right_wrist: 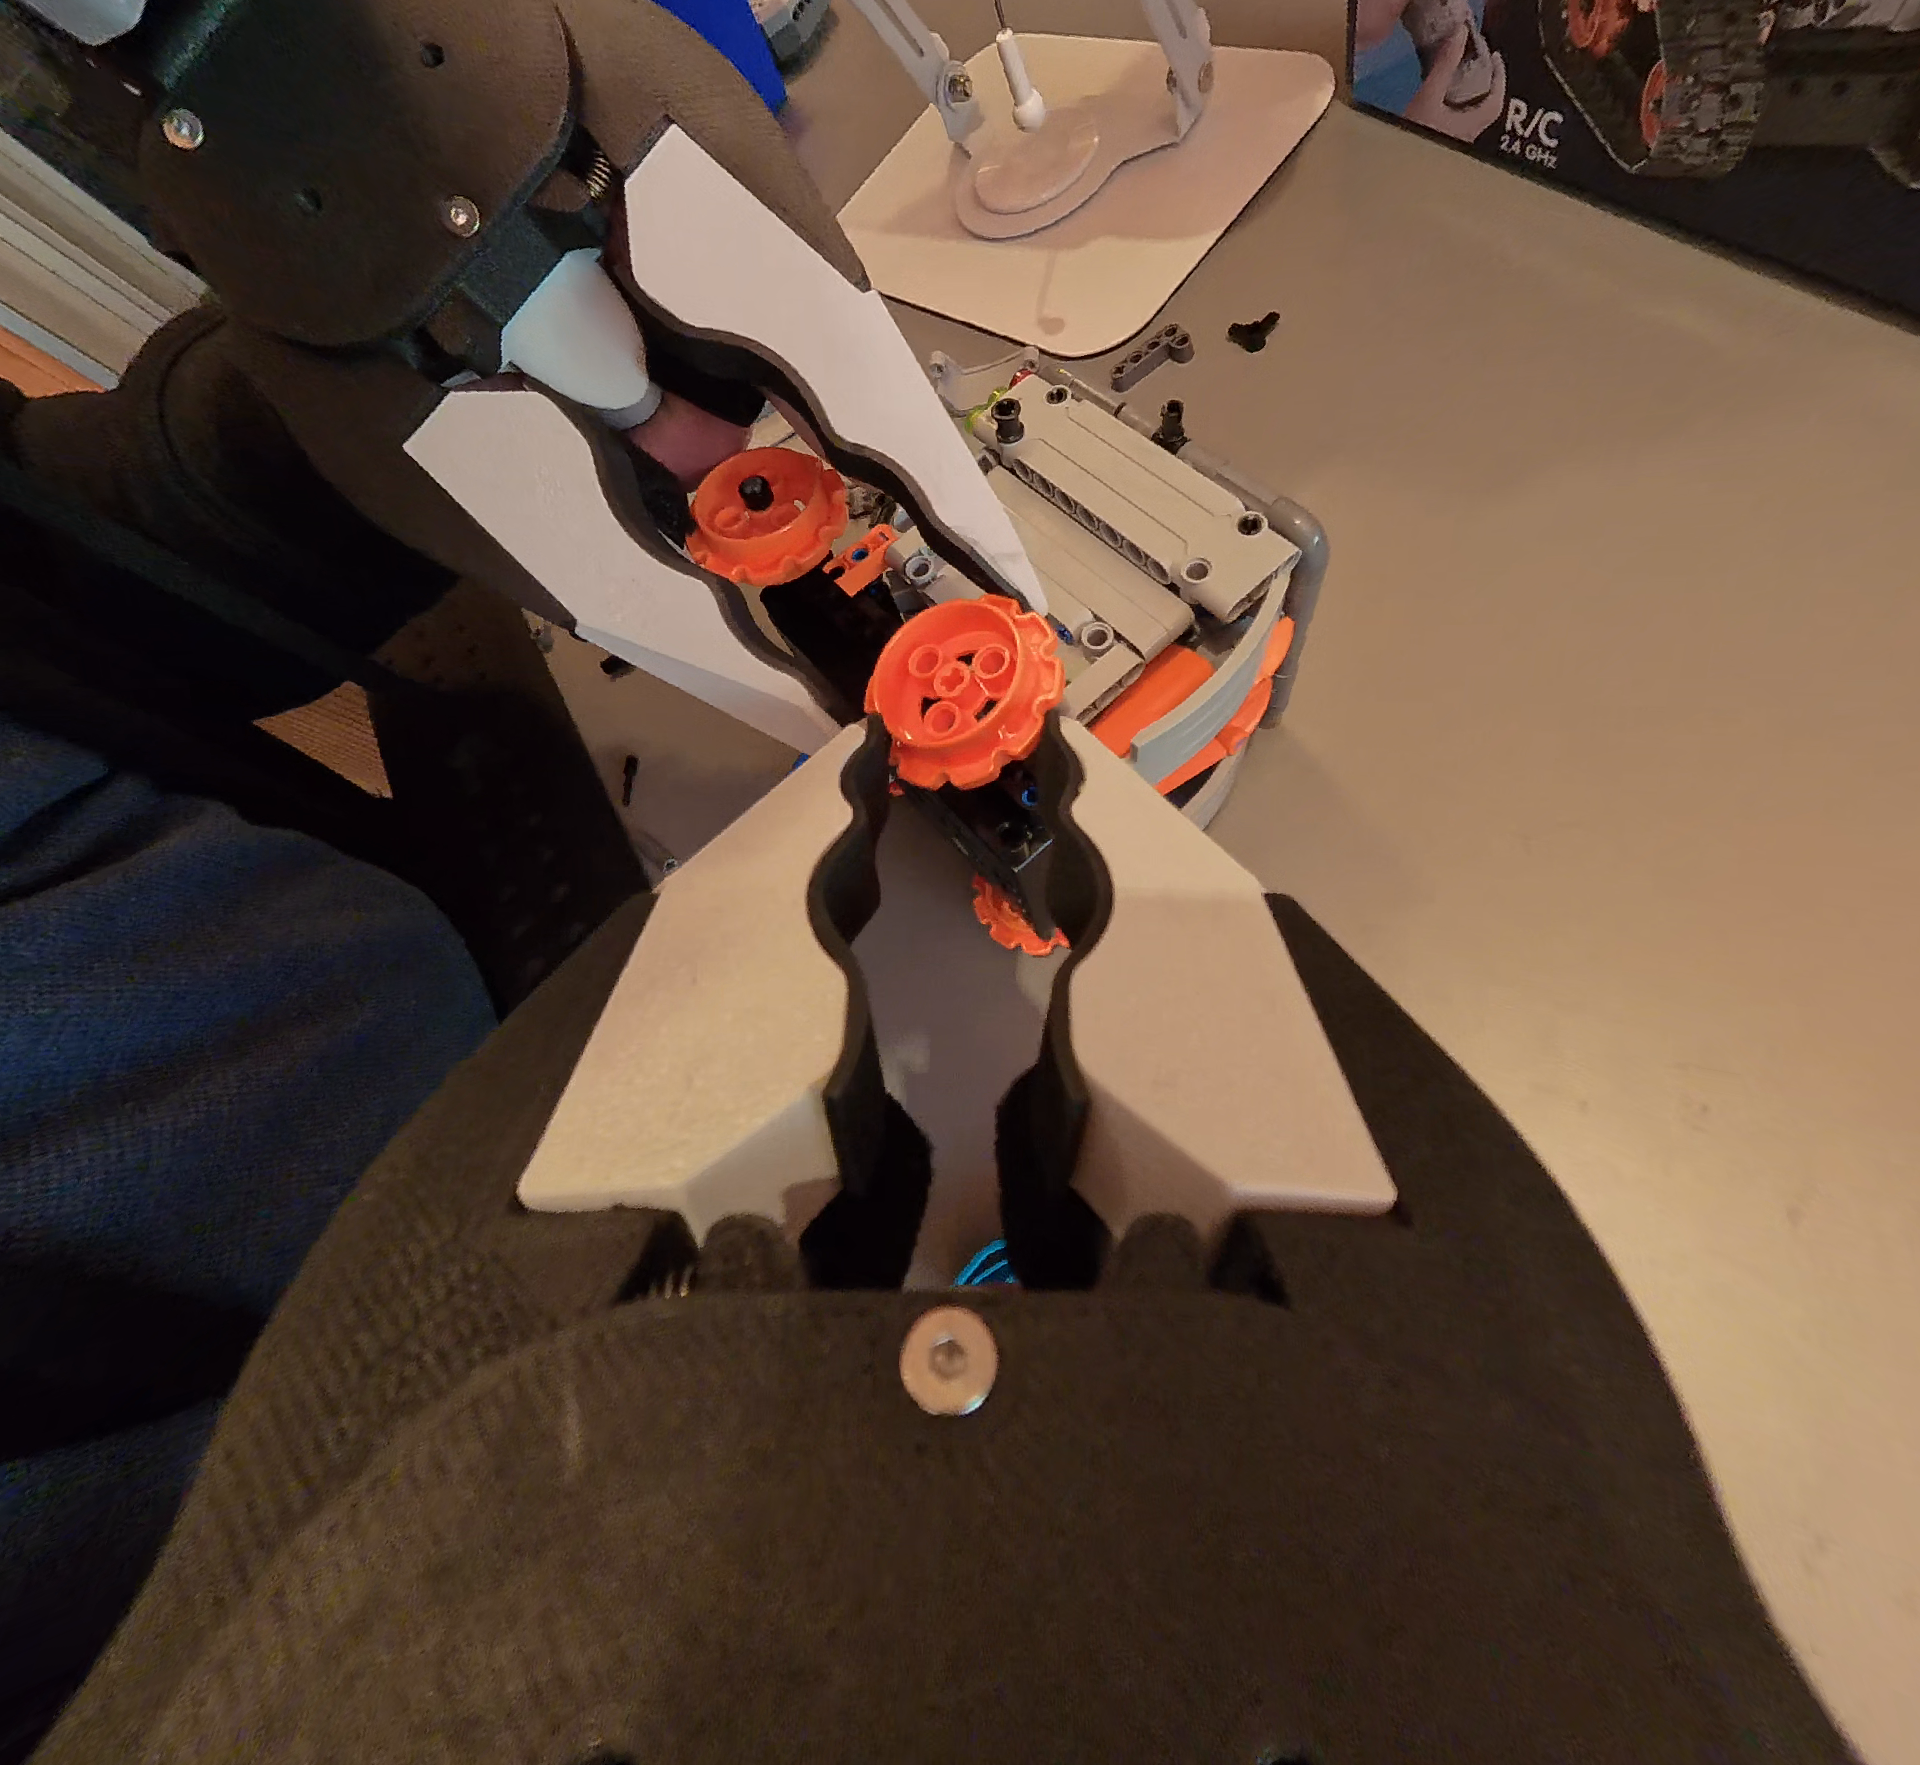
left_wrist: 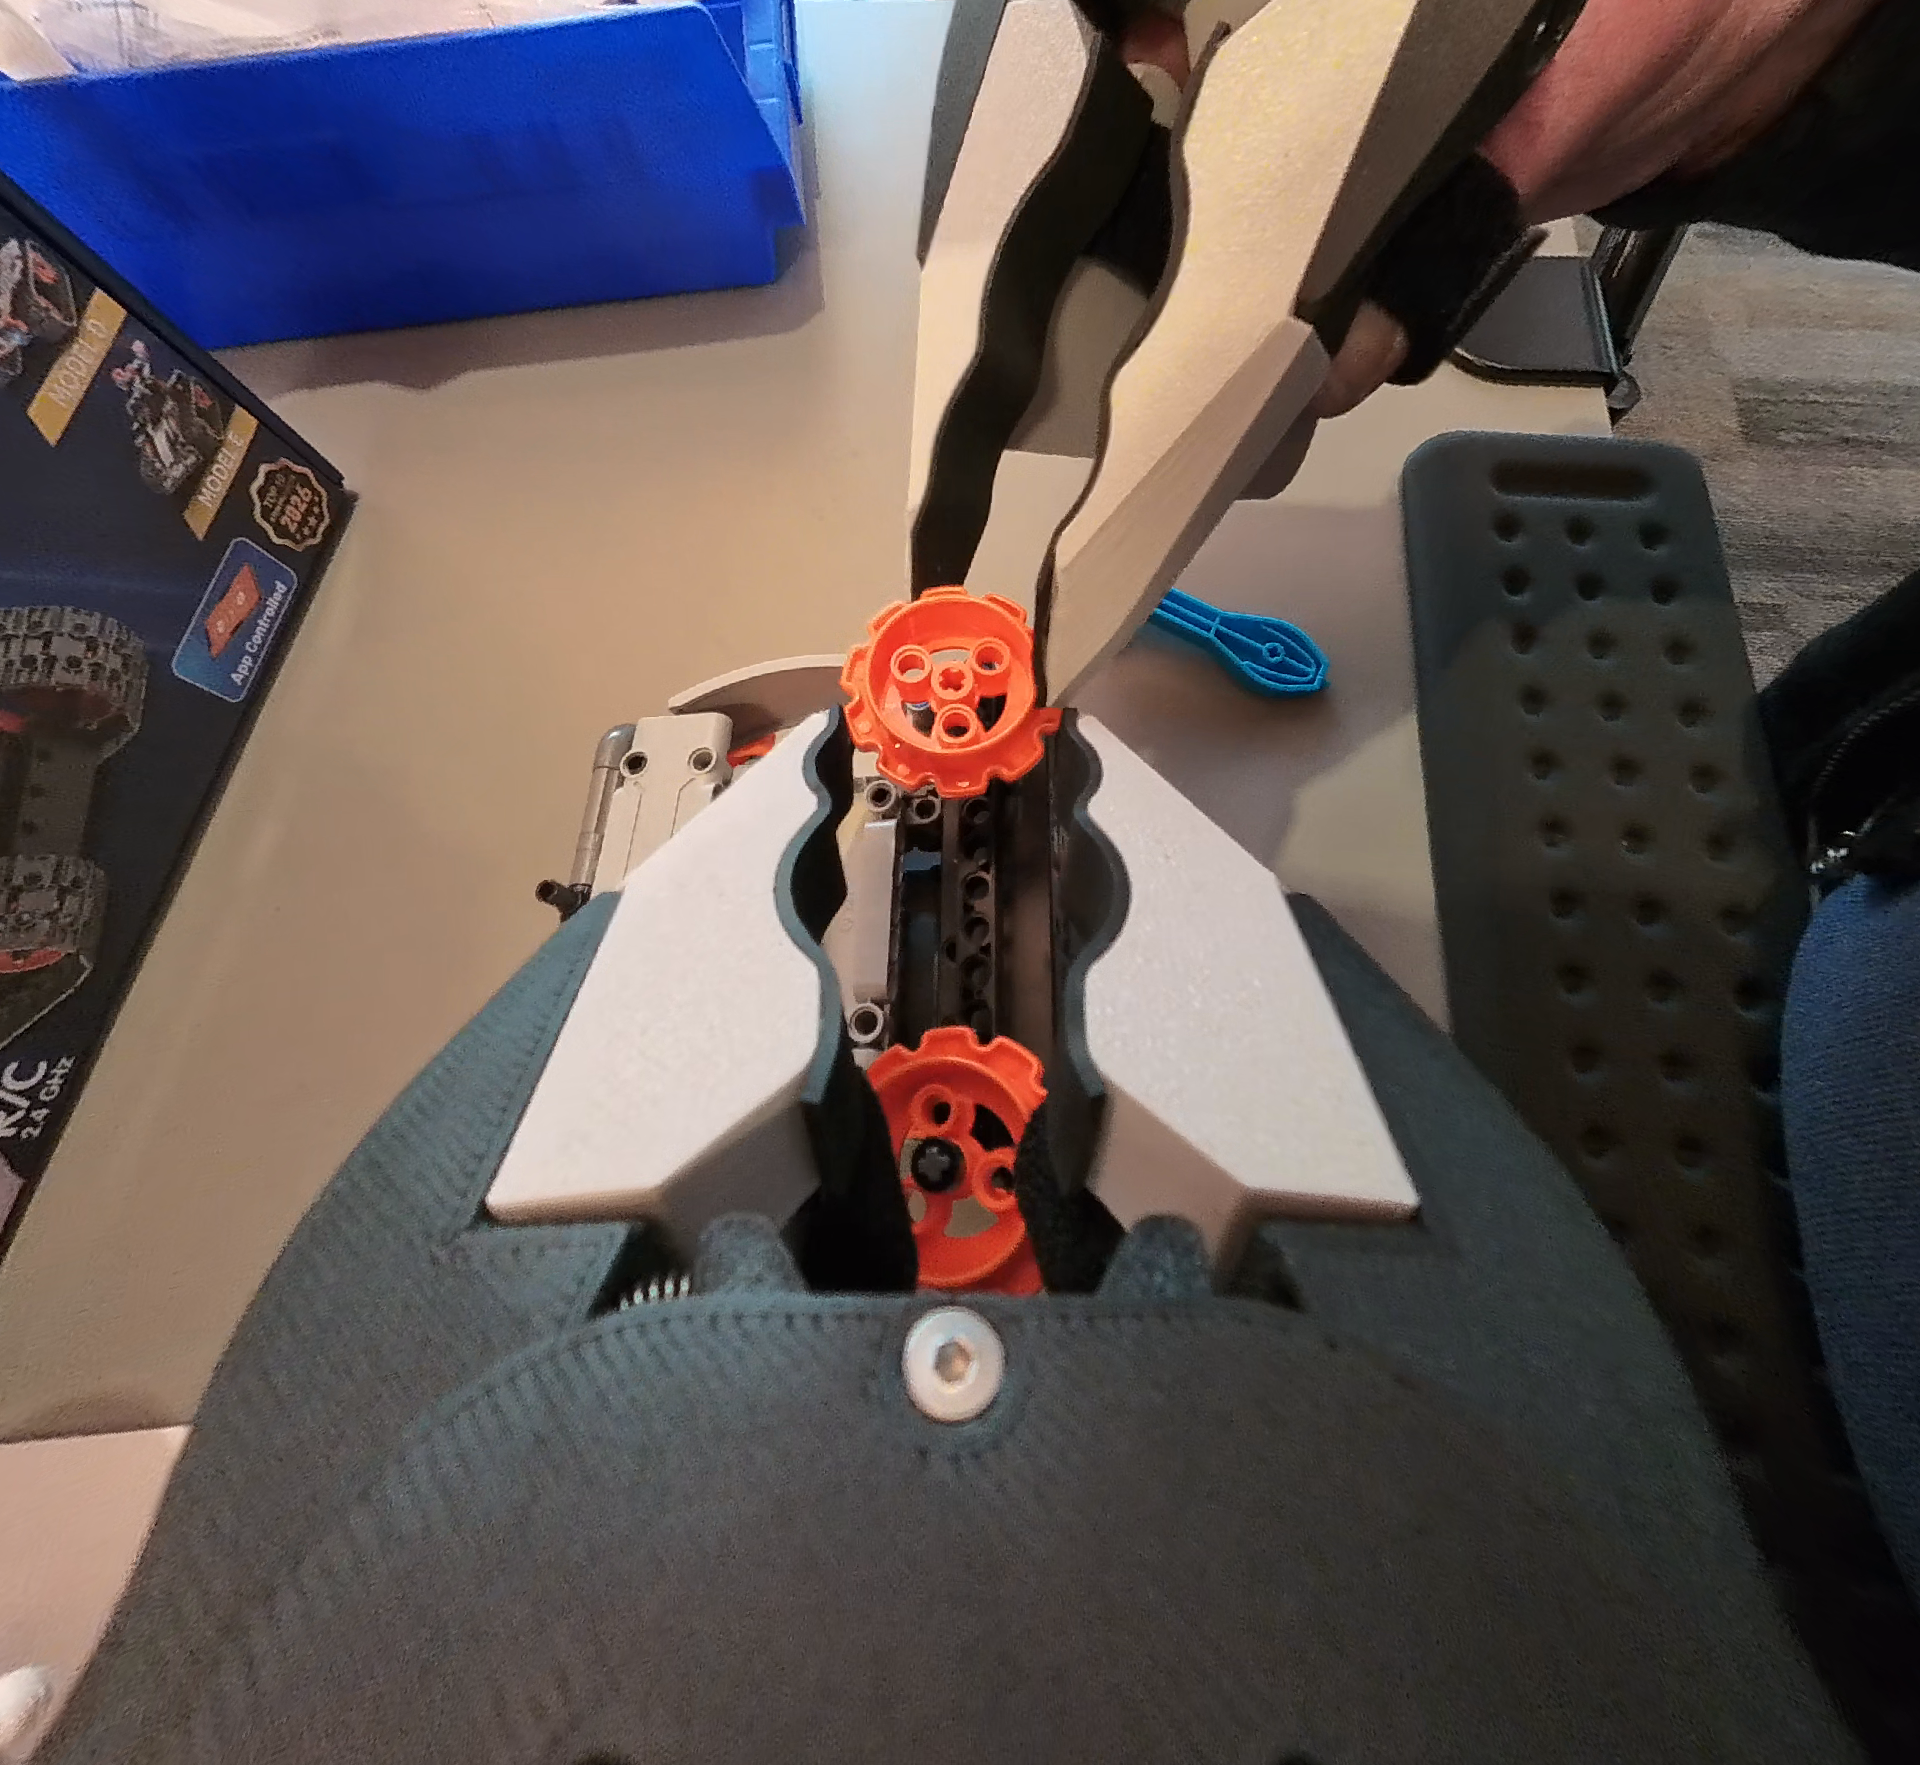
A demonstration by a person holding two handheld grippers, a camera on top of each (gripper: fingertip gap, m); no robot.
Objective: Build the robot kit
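Note:
My left gripper (left_wrist: pixel 951 749) is shut on the black beam frame (left_wrist: pixel 971 894) of a building-brick model, which carries orange toothed wheels. One wheel (left_wrist: pixel 951 1154) sits deep between its fingers. My right gripper (right_wrist: pixel 966 733) is closed on the rim of the front orange wheel (right_wrist: pixel 961 687), at the end of the frame. It comes in from above in the left wrist view (left_wrist: pixel 992 624), its tips on that wheel (left_wrist: pixel 940 692). The left gripper (right_wrist: pixel 935 671) reaches in from the upper left. The model's grey body (right_wrist: pixel 1143 500) rests on the table (right_wrist: pixel 1558 676).
A blue bin (left_wrist: pixel 416 188) with clear bags stands at the back left. A printed product box (left_wrist: pixel 125 624) lies to the left. A blue plastic tool (left_wrist: pixel 1247 655), a white stand base (right_wrist: pixel 1091 188) and small loose parts (right_wrist: pixel 1148 354) lie nearby. A dark perforated pad (left_wrist: pixel 1590 780) is on the right. Both grippers' tips are close together, under 4 cm apart.

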